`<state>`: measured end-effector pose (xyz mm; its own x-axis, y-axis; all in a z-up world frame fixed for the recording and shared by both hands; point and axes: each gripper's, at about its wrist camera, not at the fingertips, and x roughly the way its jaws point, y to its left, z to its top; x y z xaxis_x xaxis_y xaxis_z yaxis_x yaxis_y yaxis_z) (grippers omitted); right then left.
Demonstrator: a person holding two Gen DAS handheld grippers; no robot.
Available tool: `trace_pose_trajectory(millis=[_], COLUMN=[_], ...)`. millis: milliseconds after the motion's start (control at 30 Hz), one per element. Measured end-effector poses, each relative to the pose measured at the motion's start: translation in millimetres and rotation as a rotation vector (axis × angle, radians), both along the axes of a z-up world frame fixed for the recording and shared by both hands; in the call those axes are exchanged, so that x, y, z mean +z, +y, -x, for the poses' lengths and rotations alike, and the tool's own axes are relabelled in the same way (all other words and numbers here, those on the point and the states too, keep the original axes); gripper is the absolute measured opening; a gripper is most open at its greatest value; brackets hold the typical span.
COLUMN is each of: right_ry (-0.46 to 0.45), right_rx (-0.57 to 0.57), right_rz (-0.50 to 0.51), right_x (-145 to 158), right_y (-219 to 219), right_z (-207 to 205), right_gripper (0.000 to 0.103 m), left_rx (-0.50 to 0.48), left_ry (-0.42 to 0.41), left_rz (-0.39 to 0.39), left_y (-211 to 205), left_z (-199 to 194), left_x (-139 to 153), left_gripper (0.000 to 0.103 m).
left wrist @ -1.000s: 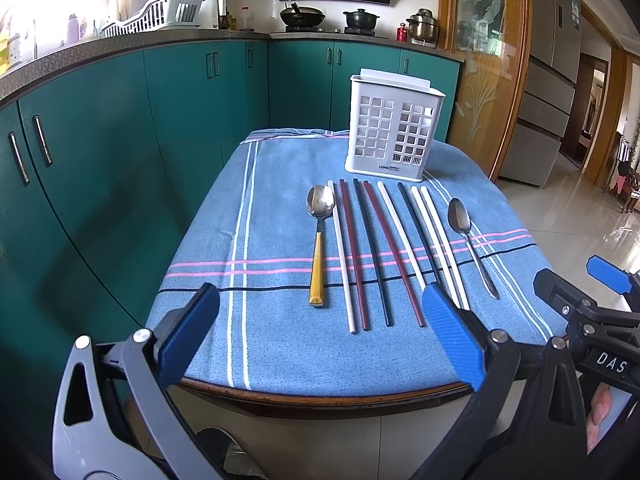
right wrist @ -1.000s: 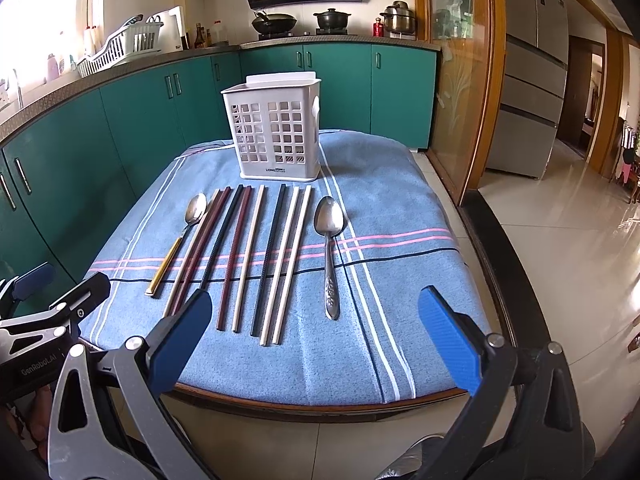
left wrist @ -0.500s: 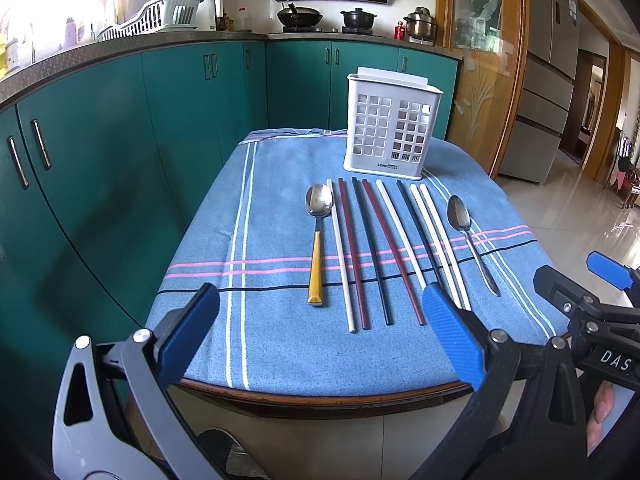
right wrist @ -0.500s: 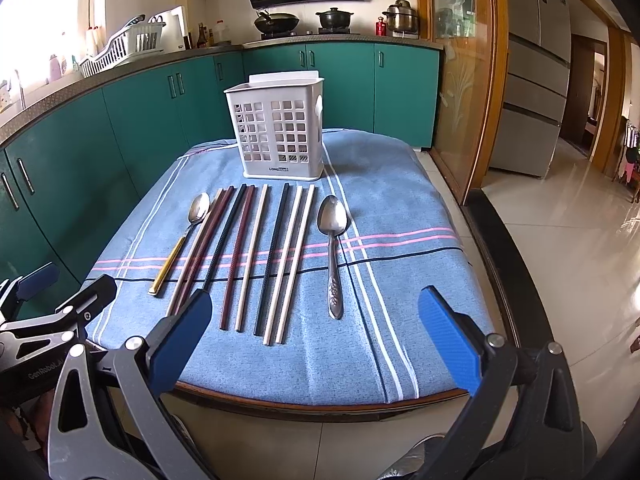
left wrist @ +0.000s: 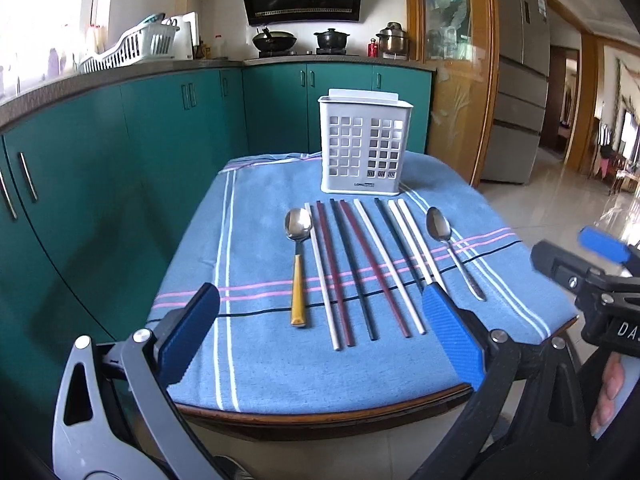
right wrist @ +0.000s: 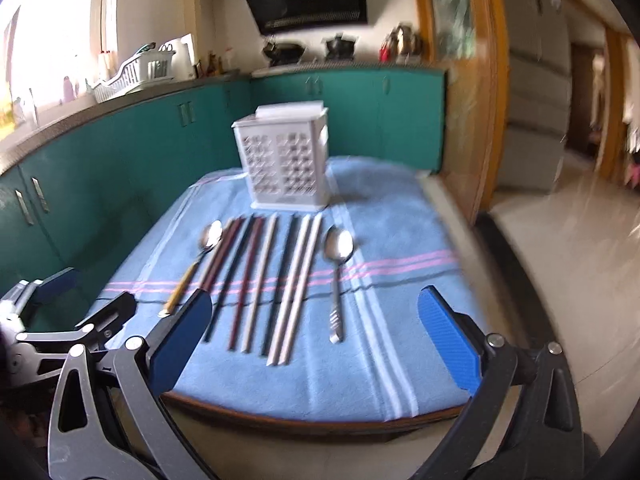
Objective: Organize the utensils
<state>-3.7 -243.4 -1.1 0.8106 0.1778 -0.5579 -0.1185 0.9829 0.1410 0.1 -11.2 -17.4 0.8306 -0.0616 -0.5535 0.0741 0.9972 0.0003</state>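
Observation:
A white slotted utensil holder (left wrist: 365, 147) stands at the far end of a blue striped cloth (left wrist: 256, 352); it also shows in the right wrist view (right wrist: 286, 164). In front of it lie a yellow-handled spoon (left wrist: 298, 264), several chopsticks (left wrist: 360, 268) in white, dark red and black, and a steel spoon (left wrist: 452, 248). The right wrist view shows the steel spoon (right wrist: 337, 276) and the chopsticks (right wrist: 272, 280) too. My left gripper (left wrist: 320, 336) is open and empty over the near table edge. My right gripper (right wrist: 314, 340) is open and empty, near the steel spoon's handle.
Teal cabinets (left wrist: 120, 152) run along the left and back. A glass-fronted wooden cabinet (left wrist: 452, 80) and a fridge (left wrist: 520, 92) stand at the right. The table's wooden front edge (left wrist: 320, 420) is just below both grippers. The right gripper shows in the left wrist view (left wrist: 592, 280).
Both grippers have moved forward toward the table. The right gripper is moving fast and its view is blurred. The utensils have not moved.

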Motion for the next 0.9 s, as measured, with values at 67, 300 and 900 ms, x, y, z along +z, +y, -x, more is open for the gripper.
trace_pose_trajectory(millis=[67,300,900], right_ry=[0.006,0.029,0.38], right_rx=[0.013,0.007,0.14], right_rz=[-0.005,0.039,-0.009], right_x=[1,26,6], right_y=[-1,-8,10], right_z=[-3,-31,-251], right_gripper=[0.1,0.1,0.078], left_rx=[0.019,-0.014,-0.057], left_ry=[0.014,0.058,0.352], left_rz=[0.016,0.087,0.053], left_y=[4,14,30], left_z=[-2,-29,-256], left_x=[0,20,24], left_gripper=[0.1,0.1,0.085])
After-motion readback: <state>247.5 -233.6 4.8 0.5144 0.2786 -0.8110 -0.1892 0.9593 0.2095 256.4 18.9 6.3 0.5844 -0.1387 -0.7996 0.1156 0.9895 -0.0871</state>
